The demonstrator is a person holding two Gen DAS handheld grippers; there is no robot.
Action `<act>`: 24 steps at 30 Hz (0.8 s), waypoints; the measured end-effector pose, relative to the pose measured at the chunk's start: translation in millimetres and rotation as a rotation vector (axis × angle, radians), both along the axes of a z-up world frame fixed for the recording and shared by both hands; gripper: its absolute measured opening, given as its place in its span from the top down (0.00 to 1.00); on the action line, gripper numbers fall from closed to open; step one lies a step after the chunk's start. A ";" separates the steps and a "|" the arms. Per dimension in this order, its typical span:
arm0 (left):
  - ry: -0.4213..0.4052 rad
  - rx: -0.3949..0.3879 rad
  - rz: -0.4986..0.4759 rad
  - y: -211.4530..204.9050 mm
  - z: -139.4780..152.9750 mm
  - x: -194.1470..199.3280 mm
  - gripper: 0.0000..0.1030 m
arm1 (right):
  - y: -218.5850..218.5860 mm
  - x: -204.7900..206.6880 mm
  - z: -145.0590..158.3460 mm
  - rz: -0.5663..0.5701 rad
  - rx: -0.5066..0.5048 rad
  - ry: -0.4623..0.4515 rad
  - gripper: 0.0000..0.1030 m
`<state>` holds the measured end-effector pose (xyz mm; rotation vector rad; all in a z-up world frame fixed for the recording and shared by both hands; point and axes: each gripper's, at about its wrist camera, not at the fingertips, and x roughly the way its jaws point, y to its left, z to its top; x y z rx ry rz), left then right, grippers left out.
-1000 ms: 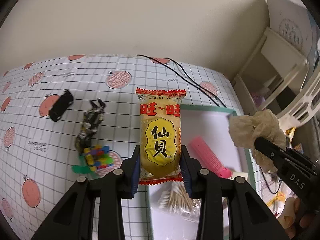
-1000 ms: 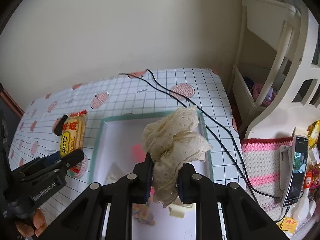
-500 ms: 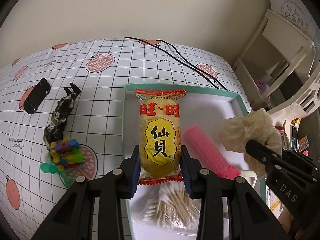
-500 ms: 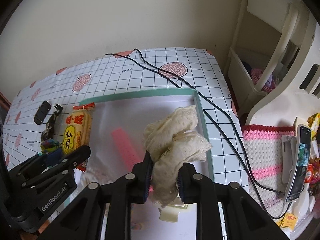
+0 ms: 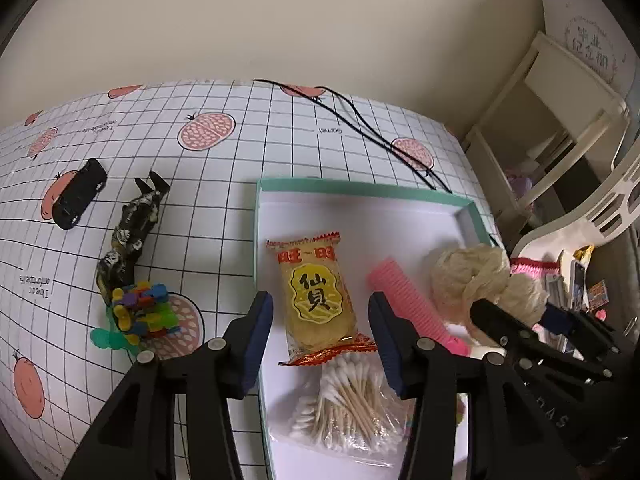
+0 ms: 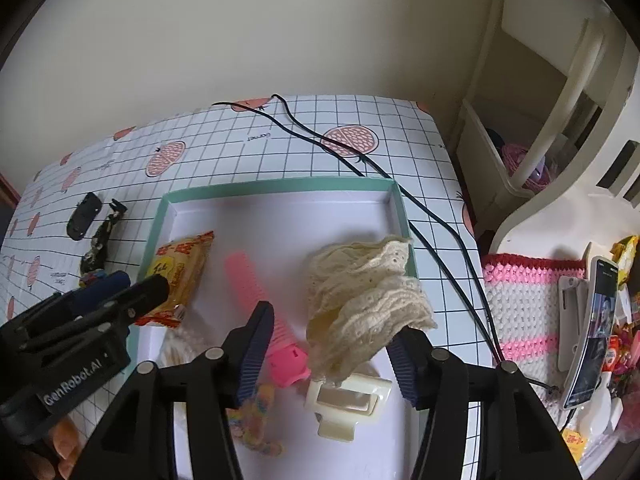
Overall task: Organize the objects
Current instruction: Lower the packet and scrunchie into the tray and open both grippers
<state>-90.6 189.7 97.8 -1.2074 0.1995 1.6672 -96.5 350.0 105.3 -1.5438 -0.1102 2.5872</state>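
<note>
A yellow snack packet (image 5: 316, 292) with red ends lies flat inside the teal-rimmed white tray (image 5: 360, 188). My left gripper (image 5: 320, 308) is open just above it, a finger on each side and neither touching. In the right wrist view the cream lace scrunchie (image 6: 360, 280) sits in the tray (image 6: 280, 186) near its right wall. My right gripper (image 6: 332, 324) is open around it, and the fabric still leans on the right fingertip. The packet (image 6: 182, 264) shows at the tray's left side.
The tray also holds a pink comb (image 5: 404, 304), a bag of cotton swabs (image 5: 348, 404) and a white hair clip (image 6: 348, 400). Left of it lie a black toy car (image 5: 78, 194), a dark figure (image 5: 128, 232) and colourful blocks (image 5: 140, 312). Black cables (image 6: 360, 160) cross behind. A white shelf (image 5: 560, 120) stands right.
Both grippers carried their loads over the tray and opened. The snack packet now lies on the tray floor and the scrunchie has dropped beside the comb.
</note>
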 end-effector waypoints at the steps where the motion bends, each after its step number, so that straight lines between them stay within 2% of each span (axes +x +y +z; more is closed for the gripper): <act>1: 0.001 -0.001 0.002 0.3 1.5 -0.6 0.50 | -0.4 0.1 1.1 0.002 -0.001 -0.001 0.41; 5: 0.000 -0.003 0.013 -3.7 10.6 -6.7 0.45 | -1.6 1.7 7.5 -0.001 -0.020 0.000 0.36; 9: -0.003 -0.034 0.032 -8.2 15.1 -13.8 0.42 | -3.5 2.8 11.7 0.007 -0.029 0.002 0.26; 12: -0.006 -0.057 0.053 -12.7 16.0 -19.7 0.36 | -4.8 3.0 12.5 0.014 -0.038 -0.006 0.19; 18: 0.000 -0.086 0.084 -19.2 15.1 -27.7 0.36 | -4.6 3.0 12.0 0.014 -0.045 -0.020 0.18; 20: -0.006 -0.103 0.096 -20.6 13.4 -31.5 0.36 | -4.3 2.9 11.4 0.017 -0.052 -0.029 0.12; 21: -0.006 -0.108 0.103 -21.5 12.9 -33.1 0.36 | -4.7 3.1 11.2 0.018 -0.052 -0.032 0.04; 24: -0.003 -0.122 0.119 -24.7 11.3 -38.6 0.35 | -6.8 3.1 10.9 0.024 -0.045 -0.034 0.01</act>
